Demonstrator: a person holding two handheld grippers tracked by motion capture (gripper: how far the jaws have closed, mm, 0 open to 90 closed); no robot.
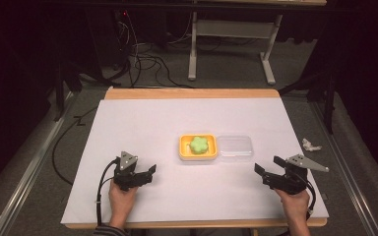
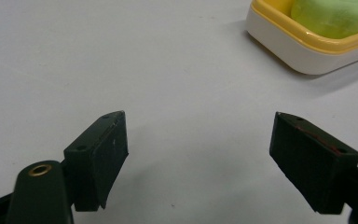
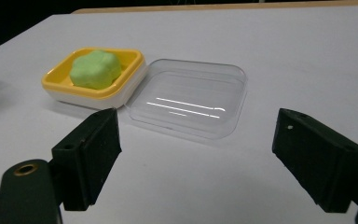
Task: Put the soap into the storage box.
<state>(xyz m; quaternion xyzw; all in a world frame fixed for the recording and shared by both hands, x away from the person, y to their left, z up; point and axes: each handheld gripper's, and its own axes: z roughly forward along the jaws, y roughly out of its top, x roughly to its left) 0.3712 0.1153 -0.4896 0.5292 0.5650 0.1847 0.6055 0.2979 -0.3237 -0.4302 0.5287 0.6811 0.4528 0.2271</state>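
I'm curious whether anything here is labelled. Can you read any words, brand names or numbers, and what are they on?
None can be read.
The yellow dish, green lump and clear lid are plain.
The white table is bare of print.
Both open grippers carry no lettering.

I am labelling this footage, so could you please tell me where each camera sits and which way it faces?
High view: fixed above the person's side, facing forward and down on the table; both hands, left gripper and right gripper show.
Left gripper view: rides that gripper, facing the yellow dish; its open black jaws show.
Right gripper view: rides that gripper, facing the dish and clear lid; its open jaws show.
All views share the dish with the green soap.
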